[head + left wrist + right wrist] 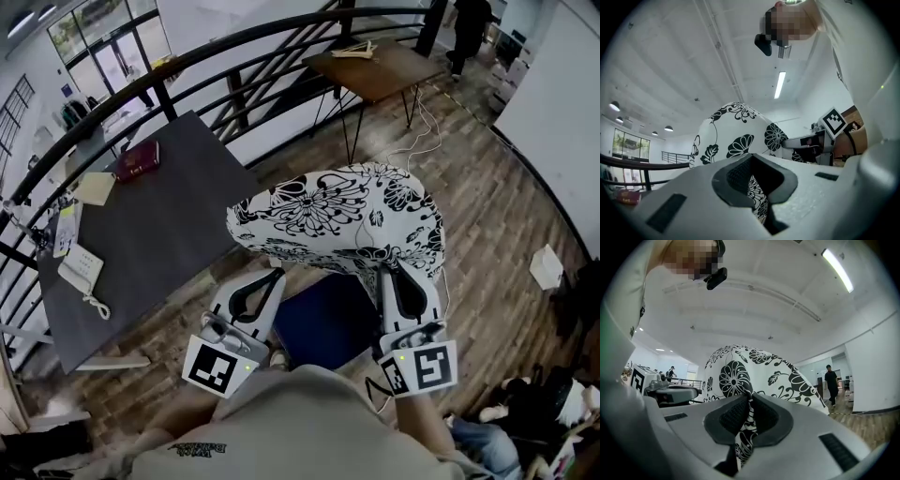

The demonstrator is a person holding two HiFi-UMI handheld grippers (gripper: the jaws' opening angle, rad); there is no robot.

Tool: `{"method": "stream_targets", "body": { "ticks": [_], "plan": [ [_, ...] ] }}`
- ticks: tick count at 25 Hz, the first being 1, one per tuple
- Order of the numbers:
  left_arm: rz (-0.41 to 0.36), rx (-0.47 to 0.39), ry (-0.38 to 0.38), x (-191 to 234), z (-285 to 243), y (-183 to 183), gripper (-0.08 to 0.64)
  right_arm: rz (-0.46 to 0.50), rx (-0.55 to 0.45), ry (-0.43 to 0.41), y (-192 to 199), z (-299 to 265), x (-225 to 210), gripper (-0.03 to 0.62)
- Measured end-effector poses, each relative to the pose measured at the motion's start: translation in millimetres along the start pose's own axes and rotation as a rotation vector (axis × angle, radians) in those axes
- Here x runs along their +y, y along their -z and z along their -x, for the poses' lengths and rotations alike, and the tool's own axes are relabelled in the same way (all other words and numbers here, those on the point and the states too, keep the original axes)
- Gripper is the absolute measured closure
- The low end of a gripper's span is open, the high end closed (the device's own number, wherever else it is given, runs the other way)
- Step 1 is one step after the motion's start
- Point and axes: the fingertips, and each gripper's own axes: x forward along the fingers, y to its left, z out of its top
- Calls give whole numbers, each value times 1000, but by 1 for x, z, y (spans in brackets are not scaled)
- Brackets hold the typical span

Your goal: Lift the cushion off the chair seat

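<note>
A white cushion with black flower print [347,220] hangs in the air between both grippers, above the blue chair seat [323,319]. My left gripper [265,278] pinches the cushion's near left edge, and my right gripper [398,272] pinches its near right edge. In the left gripper view the patterned fabric of the cushion [736,131] is clamped between the dark pads of the left gripper [757,192]. The right gripper view shows the cushion [750,371] bulging beyond the right gripper [747,420], a fold of its fabric squeezed between the pads.
A dark grey table [178,234] stands to the left with a red book [137,161] and a white phone [82,270] on it. A brown table [380,67] and a black railing [234,42] lie beyond. A person [830,383] walks at the far right.
</note>
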Motion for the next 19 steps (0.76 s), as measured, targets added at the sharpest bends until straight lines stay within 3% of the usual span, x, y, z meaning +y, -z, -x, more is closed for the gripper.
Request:
{"method": "stream_targets", "body": {
  "ticks": [4, 12, 19],
  "plan": [
    [25, -9, -2, -1, 4, -6, 555, 10, 11, 9, -4, 4, 0, 573],
    [3, 24, -11, 1, 3, 12, 555, -10, 27, 7, 8, 2, 0, 572],
    [7, 34, -14, -6, 6, -14, 555, -11, 31, -4, -17, 11, 3, 572]
  ]
}}
